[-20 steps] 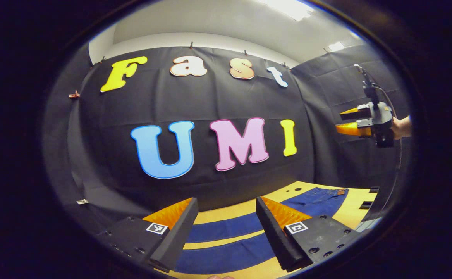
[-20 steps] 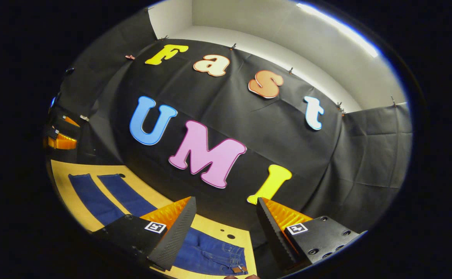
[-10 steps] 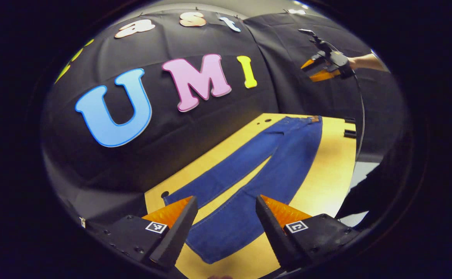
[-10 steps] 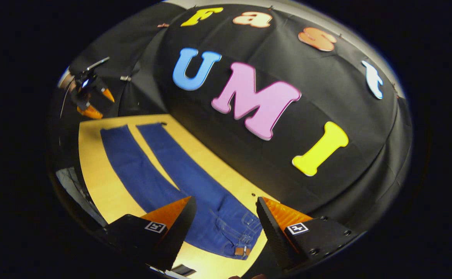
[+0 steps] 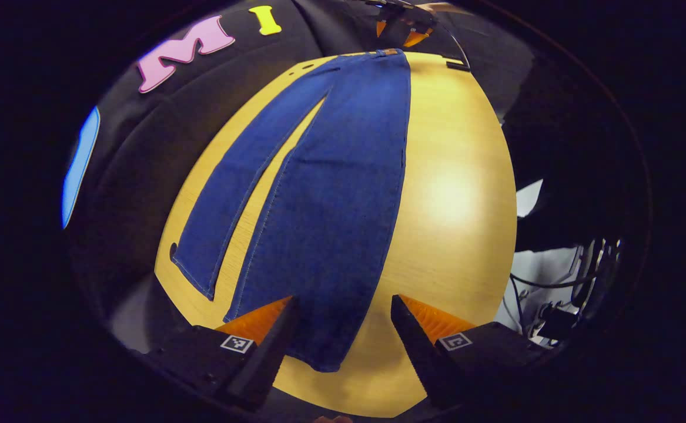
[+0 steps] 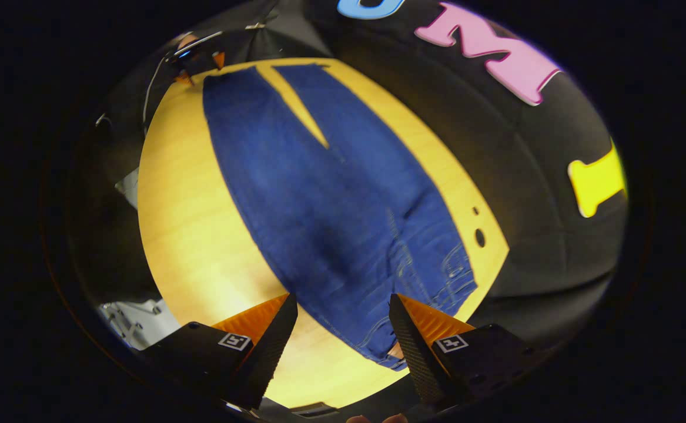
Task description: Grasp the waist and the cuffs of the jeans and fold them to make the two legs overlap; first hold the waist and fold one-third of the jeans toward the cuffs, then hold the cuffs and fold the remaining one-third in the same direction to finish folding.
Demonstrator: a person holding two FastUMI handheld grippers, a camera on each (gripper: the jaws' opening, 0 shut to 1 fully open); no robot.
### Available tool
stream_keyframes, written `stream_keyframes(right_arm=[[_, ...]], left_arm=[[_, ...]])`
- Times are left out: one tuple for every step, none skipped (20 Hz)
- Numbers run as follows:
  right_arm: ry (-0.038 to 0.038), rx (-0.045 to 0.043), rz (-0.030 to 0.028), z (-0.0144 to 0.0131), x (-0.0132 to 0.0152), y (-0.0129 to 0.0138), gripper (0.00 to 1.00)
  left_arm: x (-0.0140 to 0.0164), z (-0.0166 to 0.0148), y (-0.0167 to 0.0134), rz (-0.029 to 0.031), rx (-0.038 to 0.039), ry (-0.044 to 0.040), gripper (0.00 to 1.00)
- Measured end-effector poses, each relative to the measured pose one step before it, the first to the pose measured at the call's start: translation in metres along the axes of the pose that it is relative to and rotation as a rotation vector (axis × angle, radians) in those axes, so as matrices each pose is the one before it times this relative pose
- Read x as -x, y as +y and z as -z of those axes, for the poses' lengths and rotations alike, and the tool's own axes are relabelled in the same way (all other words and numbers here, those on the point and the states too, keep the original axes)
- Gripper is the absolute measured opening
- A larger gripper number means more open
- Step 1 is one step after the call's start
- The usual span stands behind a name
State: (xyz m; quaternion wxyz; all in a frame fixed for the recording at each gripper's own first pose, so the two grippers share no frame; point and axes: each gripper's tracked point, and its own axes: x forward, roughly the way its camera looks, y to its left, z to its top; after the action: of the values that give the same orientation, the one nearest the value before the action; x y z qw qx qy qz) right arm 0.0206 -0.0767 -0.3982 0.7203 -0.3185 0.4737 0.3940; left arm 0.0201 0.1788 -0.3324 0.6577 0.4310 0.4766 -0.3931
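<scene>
Lying flat, blue jeans [image 5: 325,200] span table [image 5: 454,194].

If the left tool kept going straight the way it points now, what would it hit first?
Most likely the jeans: the left tool is open and aimed down at the near leg's cuff end, lying flat on the wooden table. Nothing shows in between, though depth is hard to judge.
</scene>
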Motion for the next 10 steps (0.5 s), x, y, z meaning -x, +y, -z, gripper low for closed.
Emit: stream_keyframes(right_arm=[[0.03576, 0.01474, -0.03235, 0.00930, -0.00625, 0.00179, 0.97], [0.02147, -0.00100, -0.03391, 0.00843, -0.00639, 0.00205, 0.97], [0.01998, -0.01523, -0.04412, 0.00872, -0.00607, 0.00411, 0.97], [0.02797, -0.01860, -0.03427, 0.01039, -0.00583, 0.00130, 0.97], [0.03355, -0.01362, -0.01558, 0.00990, -0.00456, -0.00368, 0.97], [0.02413, -0.00946, -0.00719, 0.00818, -0.00389, -0.00556, 0.97], [0.01200, -0.01212, -0.00577, 0.00543, -0.00321, -0.00596, 0.97], [0.01089, -0.01887, -0.01139, 0.00546, -0.00282, -0.00187, 0.97], [0.01273, -0.01296, -0.00294, 0.00321, -0.00400, -0.00420, 0.97], [0.01021, -0.00023, 0.00442, 0.00222, -0.00482, -0.00698, 0.97]], left_arm=[[-0.00400, 0.00536, 0.00457, 0.01236, 0.00024, 0.02412, 0.98], [-0.00610, 0.00673, 0.00305, 0.01461, 0.00931, 0.02181, 0.98], [-0.00882, 0.01181, 0.00493, 0.01352, 0.01696, 0.01747, 0.98], [-0.00883, 0.00690, -0.00079, 0.02225, 0.01826, 0.01699, 0.98], [-0.00555, 0.00927, -0.00736, 0.04617, 0.01138, 0.03388, 0.98], [-0.00388, -0.00590, -0.00089, 0.00468, -0.00844, -0.03621, 0.98], [0.00238, -0.00080, 0.00062, 0.00638, -0.00441, 0.00631, 0.92], [-0.00005, 0.00048, 0.00050, 0.00846, -0.01087, 0.01588, 0.92], [-0.00037, 0.00025, -0.00142, 0.01466, -0.00696, -0.00205, 0.96], [-0.00146, 0.00113, 0.00094, 0.01904, 0.00177, 0.01433, 0.95]])
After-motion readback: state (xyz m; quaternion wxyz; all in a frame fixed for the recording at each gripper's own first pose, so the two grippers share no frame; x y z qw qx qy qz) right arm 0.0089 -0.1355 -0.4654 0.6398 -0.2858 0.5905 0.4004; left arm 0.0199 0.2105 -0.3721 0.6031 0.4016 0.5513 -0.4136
